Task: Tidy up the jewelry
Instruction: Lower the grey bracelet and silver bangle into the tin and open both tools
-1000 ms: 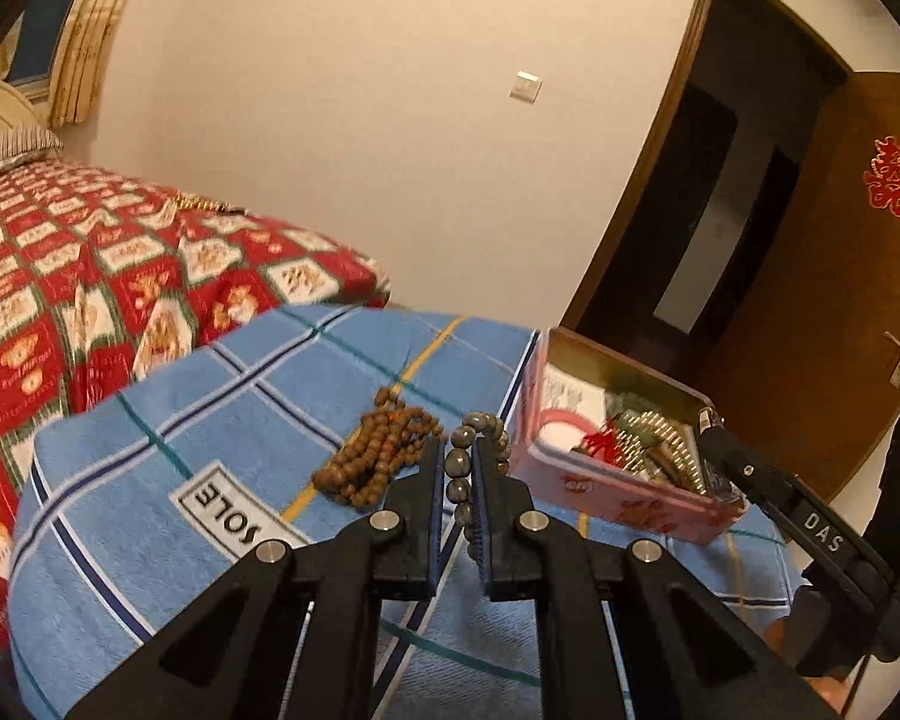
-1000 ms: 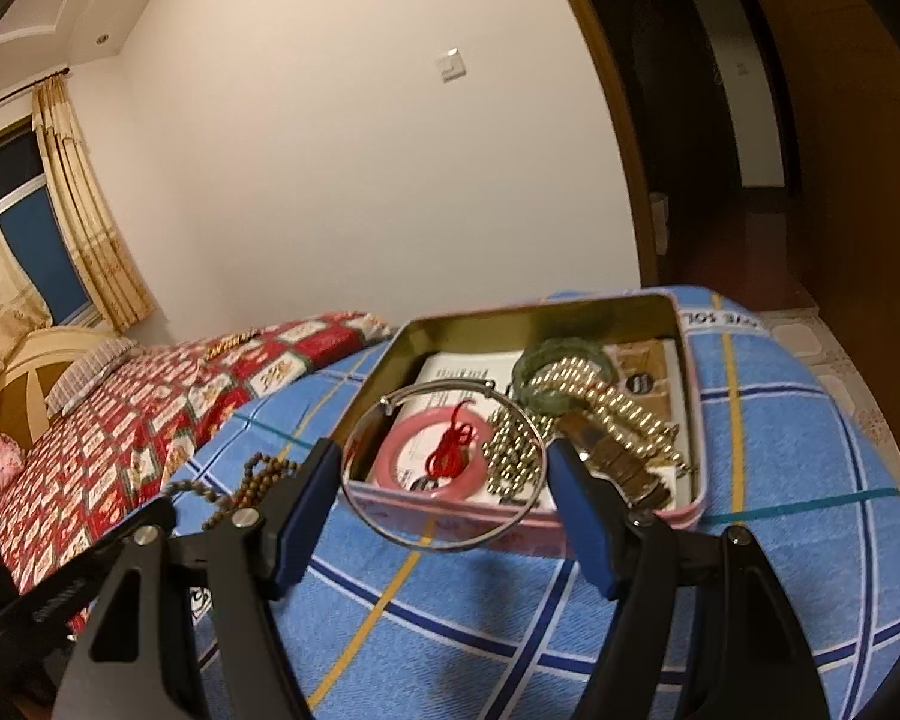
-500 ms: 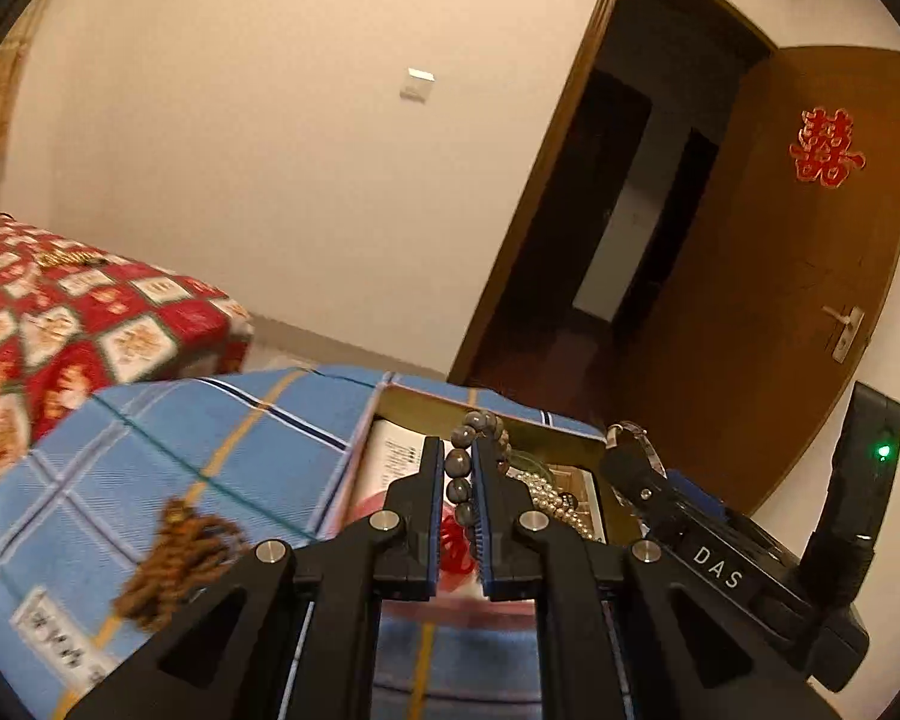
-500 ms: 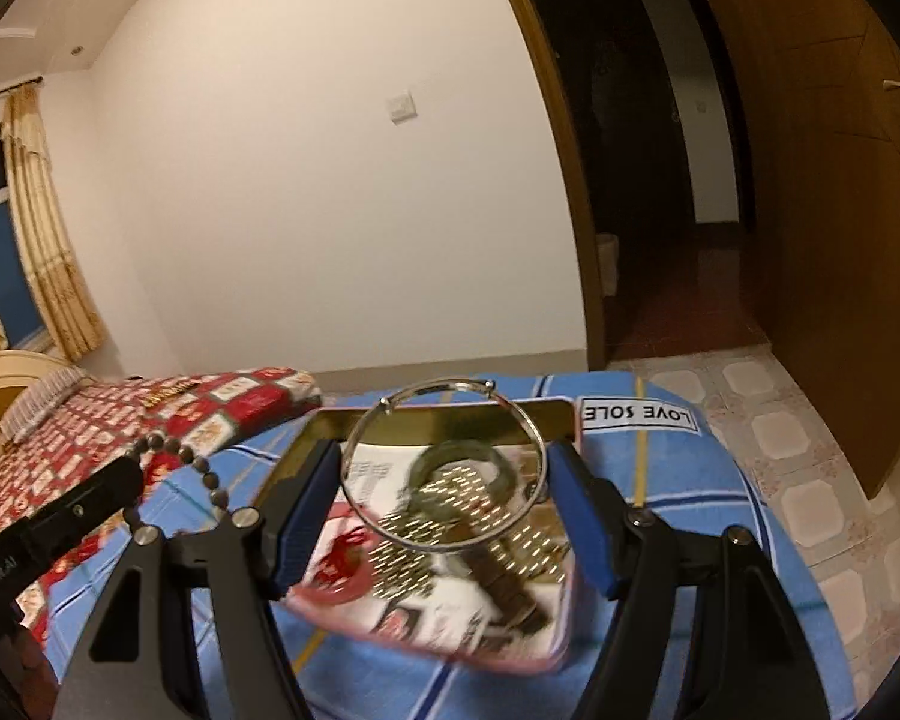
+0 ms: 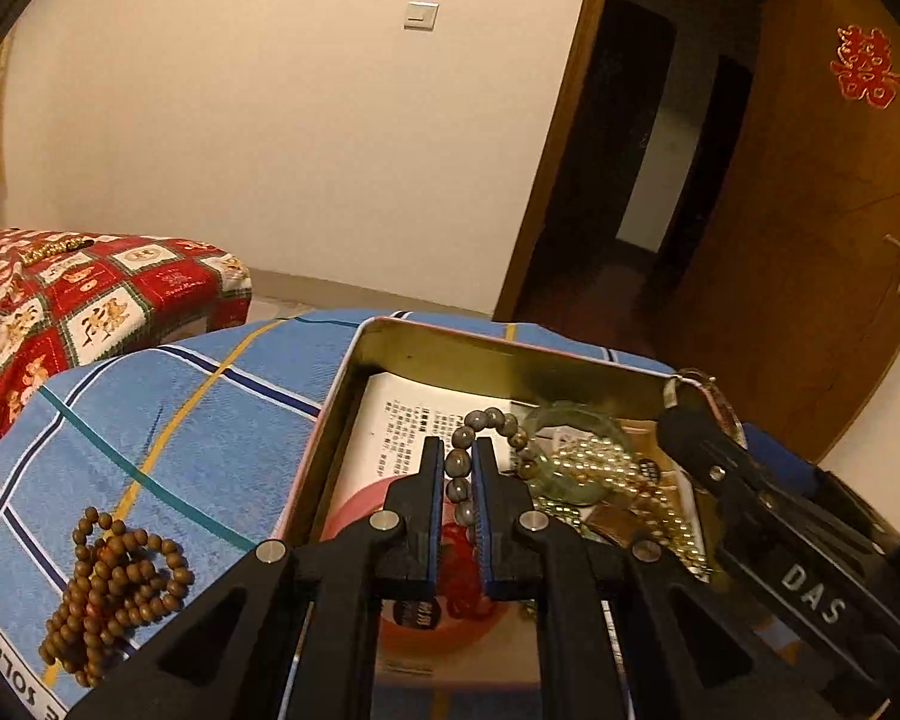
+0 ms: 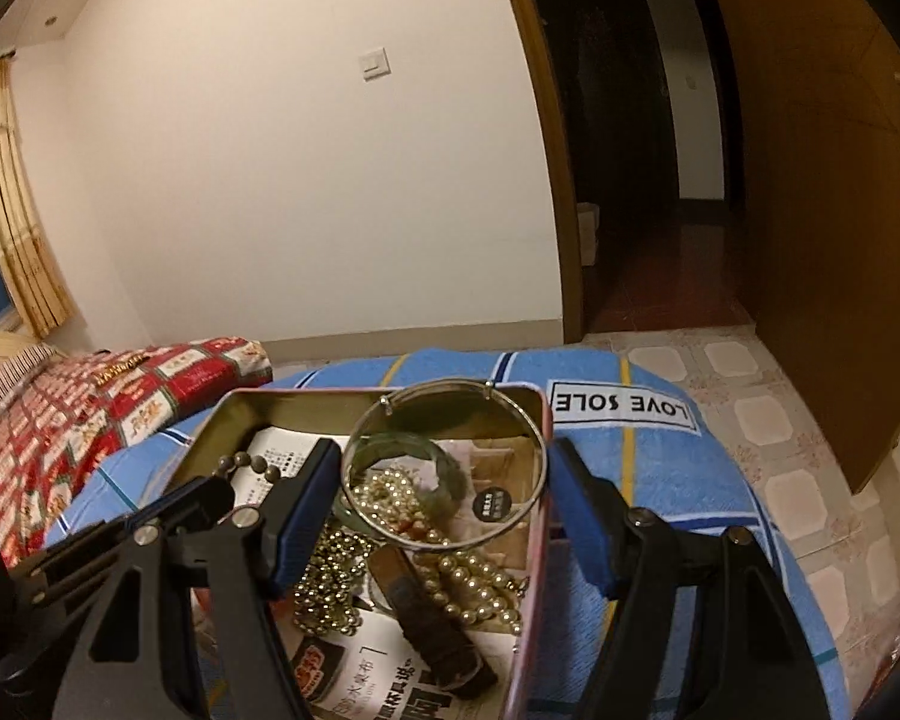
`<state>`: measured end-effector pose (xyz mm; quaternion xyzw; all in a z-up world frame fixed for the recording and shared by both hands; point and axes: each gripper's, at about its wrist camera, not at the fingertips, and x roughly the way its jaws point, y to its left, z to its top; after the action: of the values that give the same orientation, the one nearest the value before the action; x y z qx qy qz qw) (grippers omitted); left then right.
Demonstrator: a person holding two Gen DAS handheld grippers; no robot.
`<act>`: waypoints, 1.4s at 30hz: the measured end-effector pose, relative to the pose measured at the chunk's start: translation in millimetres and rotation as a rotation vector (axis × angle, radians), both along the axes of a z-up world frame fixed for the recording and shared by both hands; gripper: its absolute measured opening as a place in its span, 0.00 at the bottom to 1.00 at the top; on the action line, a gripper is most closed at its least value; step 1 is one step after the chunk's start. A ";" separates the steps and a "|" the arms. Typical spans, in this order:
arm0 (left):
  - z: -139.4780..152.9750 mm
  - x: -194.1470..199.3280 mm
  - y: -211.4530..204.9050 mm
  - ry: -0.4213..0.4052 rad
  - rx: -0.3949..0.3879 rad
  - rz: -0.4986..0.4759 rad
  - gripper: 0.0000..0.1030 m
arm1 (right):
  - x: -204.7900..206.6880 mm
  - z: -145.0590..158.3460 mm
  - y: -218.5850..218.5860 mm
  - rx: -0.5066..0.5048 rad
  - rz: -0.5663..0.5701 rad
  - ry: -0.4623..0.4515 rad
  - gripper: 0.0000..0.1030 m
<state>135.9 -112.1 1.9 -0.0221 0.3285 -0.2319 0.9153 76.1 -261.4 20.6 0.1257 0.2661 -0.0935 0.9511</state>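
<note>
My left gripper [image 5: 453, 462] is shut on a grey bead bracelet [image 5: 492, 418] and holds it above the open pink tin box [image 5: 354, 372]. My right gripper [image 6: 444, 468] is shut on a thin silver bangle [image 6: 450, 387], held across its width over the same tin [image 6: 234, 405]. The tin holds a green bangle [image 6: 444, 468], pearl strands [image 6: 480, 582], gold beads [image 6: 324, 582], a brown strap [image 6: 426, 618] and a pink ring with a red tassel [image 5: 468, 564]. A brown wooden bead string [image 5: 114, 588] lies on the blue cloth left of the tin. The left gripper [image 6: 210, 495] also shows in the right wrist view.
The tin sits on a round table under a blue checked cloth [image 5: 168, 420] printed LOVE SOLE [image 6: 624, 405]. A bed with a red patterned cover [image 5: 60, 300] stands at the left. An open brown door [image 5: 810, 210] and dark doorway are at the right; tiled floor [image 6: 810, 480] lies beyond.
Both grippers moved forward over the tin and tilted down, each keeping hold of its piece. The grey bracelet and silver bangle now hang over the tin's inside.
</note>
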 end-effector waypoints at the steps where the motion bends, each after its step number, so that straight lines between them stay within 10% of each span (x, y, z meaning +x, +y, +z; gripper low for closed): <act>1: -0.7 0.4 -0.9 0.000 0.007 0.003 0.07 | -0.1 -0.1 1.1 -0.010 0.000 0.002 0.71; 33: -9.6 4.4 -5.2 0.015 0.064 0.038 0.09 | 3.1 -5.4 6.0 0.018 0.067 -0.010 0.77; 38: -3.6 -6.7 -2.9 -0.026 0.028 0.049 0.64 | -7.8 3.6 0.8 0.043 0.044 -0.076 0.81; 42: 2.5 -12.1 1.9 -0.045 -0.001 0.059 0.66 | -10.9 4.9 -6.1 0.053 -0.002 -0.086 0.81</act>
<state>123.8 -110.2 4.4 -0.0269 0.3071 -0.2053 0.9289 65.2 -267.5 25.5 0.1552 0.2272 -0.0816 0.9579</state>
